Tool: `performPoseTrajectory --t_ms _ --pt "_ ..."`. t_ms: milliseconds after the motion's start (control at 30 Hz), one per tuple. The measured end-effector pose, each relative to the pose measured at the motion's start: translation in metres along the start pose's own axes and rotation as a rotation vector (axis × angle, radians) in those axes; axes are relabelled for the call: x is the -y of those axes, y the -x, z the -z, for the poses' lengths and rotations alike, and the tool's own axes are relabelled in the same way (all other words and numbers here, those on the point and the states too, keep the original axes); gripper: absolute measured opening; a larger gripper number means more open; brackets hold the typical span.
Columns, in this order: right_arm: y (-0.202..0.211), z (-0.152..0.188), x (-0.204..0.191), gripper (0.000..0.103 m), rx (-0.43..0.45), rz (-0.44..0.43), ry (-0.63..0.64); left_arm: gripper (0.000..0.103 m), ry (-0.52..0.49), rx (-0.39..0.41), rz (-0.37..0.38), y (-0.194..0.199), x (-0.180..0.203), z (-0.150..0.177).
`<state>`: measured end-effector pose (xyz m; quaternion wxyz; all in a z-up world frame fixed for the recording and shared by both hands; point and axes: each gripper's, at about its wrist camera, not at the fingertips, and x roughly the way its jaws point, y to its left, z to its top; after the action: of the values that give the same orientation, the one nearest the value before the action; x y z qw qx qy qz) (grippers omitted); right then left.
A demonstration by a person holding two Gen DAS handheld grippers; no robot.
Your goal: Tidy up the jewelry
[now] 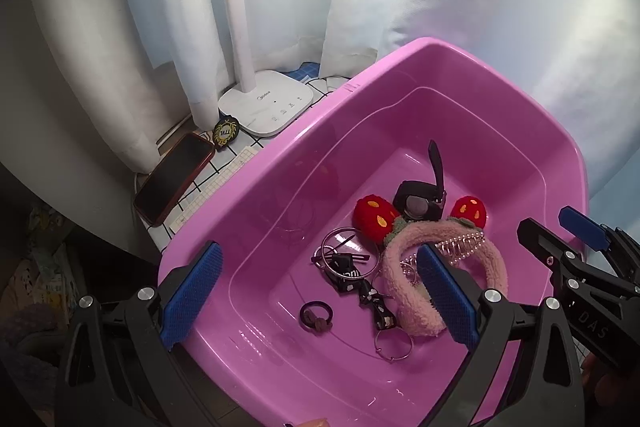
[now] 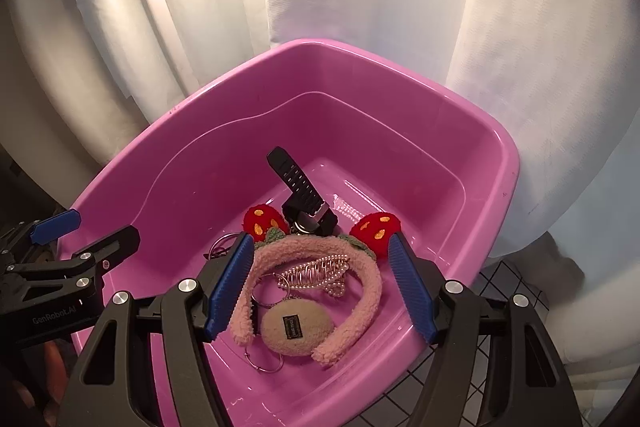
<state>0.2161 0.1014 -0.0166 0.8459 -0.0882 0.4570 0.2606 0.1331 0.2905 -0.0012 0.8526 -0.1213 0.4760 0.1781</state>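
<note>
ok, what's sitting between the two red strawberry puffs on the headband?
The black watch, strap sticking up, lies between the left strawberry and the right strawberry of the pink headband. Both wrist views show it.

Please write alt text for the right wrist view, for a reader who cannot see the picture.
A pink plastic tub holds a fuzzy pink headband with two red strawberry ears, a black watch, a pearl hair clip, a beige pad and metal rings. The right claw hangs open above them, holding nothing. The left claw shows at the left edge.
</note>
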Motion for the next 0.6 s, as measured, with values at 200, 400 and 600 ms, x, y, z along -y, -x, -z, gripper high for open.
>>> performPoseTrajectory --t_ms 200,400,600 --pt "0.0041 0.0018 -0.0016 0.067 0.008 0.003 -0.001 0.096 -0.001 0.0 0.001 0.0006 -0.0006 0.0" --pt "0.0069 0.0042 -0.0024 0.067 0.011 0.008 0.0 0.096 -0.001 -0.001 0.001 0.0013 -0.0009 0.0001" --pt "0.0083 0.0063 -0.0032 0.067 0.012 0.01 0.001 0.096 0.0 -0.004 0.008 0.0023 -0.0007 0.0014"
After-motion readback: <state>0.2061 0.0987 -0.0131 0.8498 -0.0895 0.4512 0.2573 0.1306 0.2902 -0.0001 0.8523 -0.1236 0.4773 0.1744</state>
